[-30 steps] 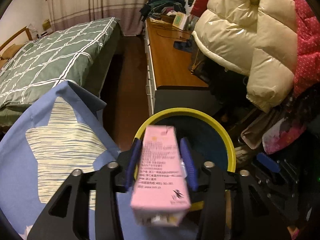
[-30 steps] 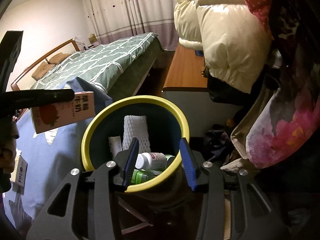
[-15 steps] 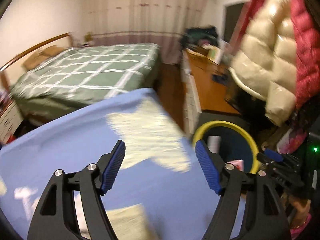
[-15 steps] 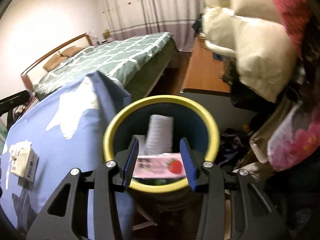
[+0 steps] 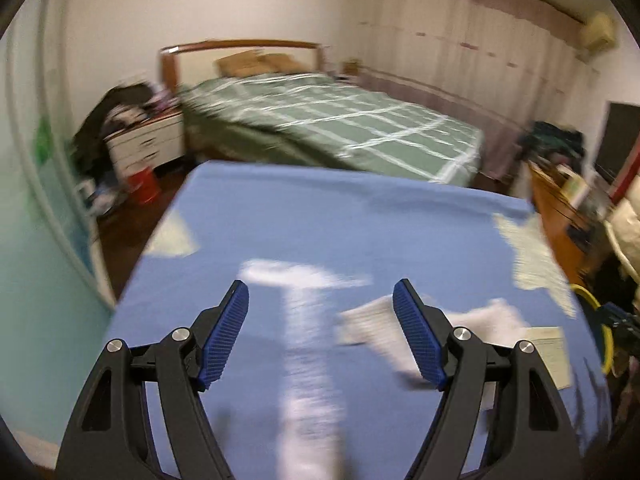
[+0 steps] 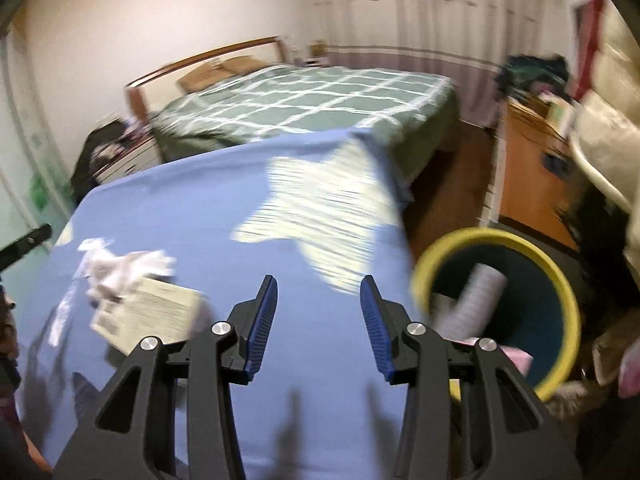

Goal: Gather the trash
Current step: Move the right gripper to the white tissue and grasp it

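Just ahead and to the right of the left tongs (image 5: 320, 332), a crumpled white tissue wad (image 5: 476, 320) and a flat printed paper leaflet (image 5: 550, 350) are lying on the blue star-print cloth covering the table (image 5: 320, 220). Those tongs are sitting released, nothing between the blue pads, with room to spare. The right tongs (image 6: 318, 324) are also hanging loose and empty; from their side the tissue (image 6: 120, 268) and leaflet (image 6: 148, 314) are sitting off to the left, touching each other, and the yellow-rimmed trash bin (image 6: 568, 304) is right beside them on the right, already holding a white foam net sleeve (image 6: 476, 296) and a pink carton (image 6: 516, 360).

Handling guess: the tissue is probably feather-light and squishy, so pinching the puffy middle should be fine, no crushing worries. The leaflet looks trickier: thin, floppy, lying flat, so I'd be going for a raised edge or corner. Everything's blurry though, so the details are iffy.
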The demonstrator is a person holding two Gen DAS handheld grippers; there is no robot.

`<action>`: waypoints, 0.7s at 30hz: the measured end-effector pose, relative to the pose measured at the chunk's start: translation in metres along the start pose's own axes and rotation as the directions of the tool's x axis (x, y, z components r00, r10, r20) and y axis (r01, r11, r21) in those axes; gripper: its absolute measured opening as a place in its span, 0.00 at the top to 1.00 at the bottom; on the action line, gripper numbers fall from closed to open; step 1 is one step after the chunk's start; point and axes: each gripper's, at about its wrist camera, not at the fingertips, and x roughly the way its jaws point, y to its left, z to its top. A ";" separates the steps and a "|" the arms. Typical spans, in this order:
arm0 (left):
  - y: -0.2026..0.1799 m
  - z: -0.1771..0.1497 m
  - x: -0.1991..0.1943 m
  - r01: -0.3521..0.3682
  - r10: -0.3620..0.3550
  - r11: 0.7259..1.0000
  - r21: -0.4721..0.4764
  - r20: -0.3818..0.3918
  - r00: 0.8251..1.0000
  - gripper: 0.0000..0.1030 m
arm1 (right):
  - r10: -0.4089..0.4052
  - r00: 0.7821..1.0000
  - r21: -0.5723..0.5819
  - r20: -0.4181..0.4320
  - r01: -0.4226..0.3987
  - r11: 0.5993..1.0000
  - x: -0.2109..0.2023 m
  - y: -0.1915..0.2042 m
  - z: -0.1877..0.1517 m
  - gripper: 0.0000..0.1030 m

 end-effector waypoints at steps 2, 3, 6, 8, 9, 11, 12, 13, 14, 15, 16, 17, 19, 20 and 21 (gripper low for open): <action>0.028 -0.010 0.006 -0.041 0.040 0.999 -0.030 -0.013 0.999 0.28 | 0.052 0.999 -0.035 -0.014 -0.052 0.998 0.008 0.024 0.009 0.60; 0.037 -0.013 0.009 -0.051 0.050 0.998 -0.038 -0.019 0.999 0.28 | 0.065 0.998 -0.043 -0.019 -0.066 0.997 0.010 0.031 0.011 0.60; 0.054 -0.025 0.017 -0.069 0.067 0.997 -0.045 -0.042 0.997 0.28 | 0.112 0.992 -0.099 -0.056 -0.117 0.988 0.026 0.072 0.022 0.60; 0.056 -0.031 0.022 -0.067 0.064 0.997 -0.047 -0.056 0.996 0.28 | 0.133 0.988 -0.118 -0.081 -0.142 0.983 0.037 0.095 0.026 0.60; 0.059 -0.033 0.025 -0.073 0.070 0.996 -0.043 -0.065 0.995 0.28 | 0.135 0.987 -0.125 -0.088 -0.146 0.981 0.040 0.104 0.028 0.60; 0.053 -0.036 0.026 -0.063 0.059 0.997 -0.047 -0.078 0.995 0.28 | 0.133 0.984 -0.153 -0.117 -0.150 0.977 0.052 0.125 0.030 0.60; 0.050 -0.038 0.025 -0.058 0.054 0.997 -0.050 -0.077 0.996 0.28 | 0.121 0.983 -0.173 -0.139 -0.145 0.974 0.061 0.137 0.030 0.60; 0.049 -0.038 0.026 -0.058 0.054 0.997 -0.049 -0.079 0.995 0.28 | 0.117 0.982 -0.179 -0.149 -0.143 0.973 0.065 0.143 0.030 0.60; 0.050 -0.039 0.027 -0.059 0.055 0.997 -0.044 -0.085 0.995 0.28 | 0.113 0.981 -0.186 -0.160 -0.142 0.972 0.070 0.149 0.029 0.60; 0.049 -0.040 0.028 -0.053 0.049 0.998 -0.042 -0.091 0.995 0.28 | 0.100 0.979 -0.198 -0.179 -0.136 0.971 0.077 0.158 0.029 0.60; 0.043 -0.038 0.030 -0.052 0.048 0.998 -0.042 -0.093 0.995 0.28 | 0.096 0.978 -0.204 -0.186 -0.134 0.970 0.081 0.160 0.029 0.60; 0.041 -0.037 0.030 -0.050 0.047 0.998 -0.040 -0.092 0.995 0.28 | 0.092 0.977 -0.209 -0.193 -0.133 0.969 0.083 0.162 0.028 0.60; 0.039 -0.037 0.031 -0.047 0.044 0.998 -0.036 -0.092 0.995 0.28 | 0.081 0.973 -0.219 -0.217 -0.129 0.967 0.091 0.168 0.026 0.60; 0.039 -0.036 0.032 -0.047 0.043 0.998 -0.035 -0.093 0.995 0.28 | 0.080 0.970 -0.220 -0.232 -0.132 0.966 0.095 0.170 0.024 0.60; 0.039 -0.035 0.033 -0.047 0.043 0.998 -0.035 -0.093 0.995 0.28 | 0.081 0.968 -0.220 -0.239 -0.135 0.966 0.097 0.170 0.024 0.60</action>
